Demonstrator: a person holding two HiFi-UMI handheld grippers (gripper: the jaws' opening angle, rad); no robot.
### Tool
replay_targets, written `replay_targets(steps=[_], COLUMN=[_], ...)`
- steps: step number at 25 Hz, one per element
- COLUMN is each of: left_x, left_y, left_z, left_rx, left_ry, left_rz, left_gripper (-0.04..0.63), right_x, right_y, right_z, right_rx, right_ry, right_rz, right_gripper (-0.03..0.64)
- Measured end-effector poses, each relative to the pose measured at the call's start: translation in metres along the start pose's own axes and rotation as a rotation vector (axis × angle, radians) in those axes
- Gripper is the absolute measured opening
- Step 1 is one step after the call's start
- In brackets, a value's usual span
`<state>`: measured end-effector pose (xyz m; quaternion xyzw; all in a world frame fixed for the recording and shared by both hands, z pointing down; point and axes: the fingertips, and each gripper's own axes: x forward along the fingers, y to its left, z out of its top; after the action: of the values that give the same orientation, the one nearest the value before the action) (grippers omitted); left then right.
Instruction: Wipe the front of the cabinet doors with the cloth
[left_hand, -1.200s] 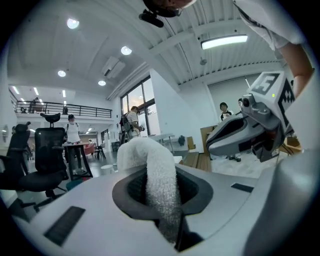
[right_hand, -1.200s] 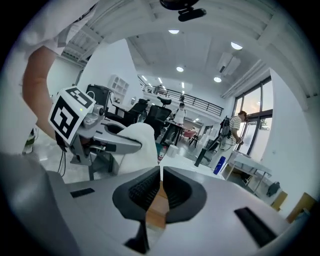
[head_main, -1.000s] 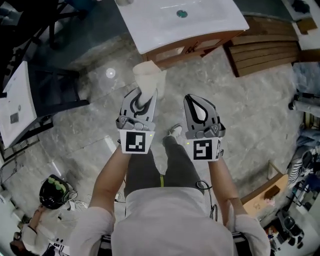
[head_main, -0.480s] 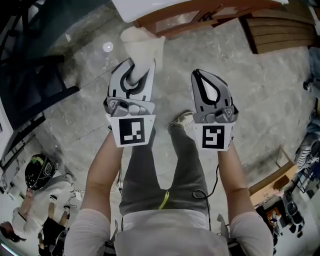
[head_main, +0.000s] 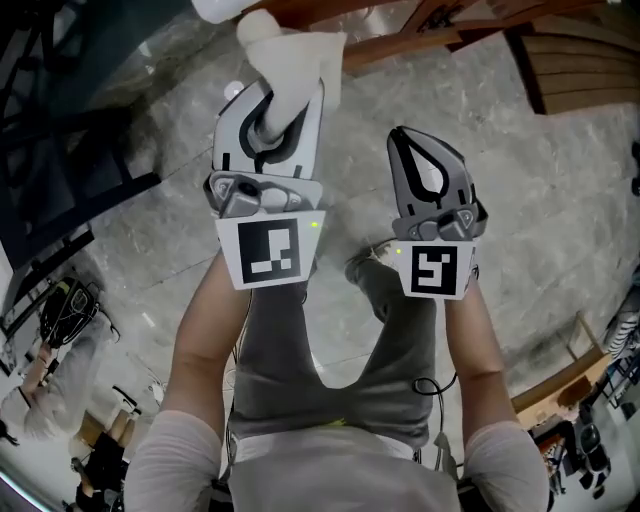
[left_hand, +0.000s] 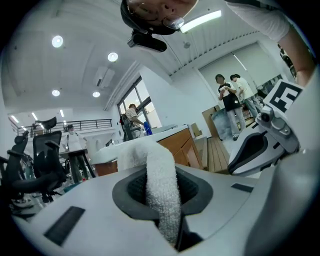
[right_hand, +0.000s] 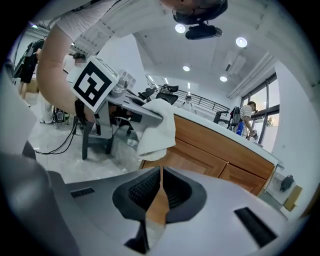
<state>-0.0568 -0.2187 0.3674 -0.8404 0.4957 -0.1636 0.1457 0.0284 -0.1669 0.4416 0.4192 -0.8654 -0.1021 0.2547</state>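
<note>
Cloth is hanging clamped in left gripper at 11 o'clock; closed, empty right gripper is facing cabinet doors barely showing in head view

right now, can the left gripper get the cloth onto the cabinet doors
Probably yes. The left gripper is shut on the cloth, whose free end hangs close to the cabinet doors, with nothing visible between them.

The cloth is white. The cabinet doors are orange-brown wood. The floor is grey stone with pale veins.
</note>
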Motion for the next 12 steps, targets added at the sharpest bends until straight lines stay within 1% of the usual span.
replay_targets(steps=[3, 6, 9, 12], left_x=[0.008, 0.018, 0.026, 0.033], left_y=[-0.005, -0.01, -0.012, -0.008], left_z=[-0.011, -0.021, -0.03, -0.035], left_rx=[0.069, 0.135, 0.17, 0.191], left_ry=[-0.009, 0.004, 0.023, 0.021], left_rz=[0.018, 0.032, 0.049, 0.07], left_gripper=[0.077, 0.077, 0.077, 0.077], right_x=[0.007, 0.012, 0.016, 0.025], right_y=[0.004, 0.004, 0.005, 0.007], right_z=[-0.017, -0.034, -0.05, -0.061], right_rx=[0.005, 0.004, -0.001, -0.015], right_ry=[-0.01, -0.019, -0.025, -0.038], right_rz=[-0.006, -0.01, -0.016, -0.026], right_gripper=[0.044, 0.044, 0.044, 0.044])
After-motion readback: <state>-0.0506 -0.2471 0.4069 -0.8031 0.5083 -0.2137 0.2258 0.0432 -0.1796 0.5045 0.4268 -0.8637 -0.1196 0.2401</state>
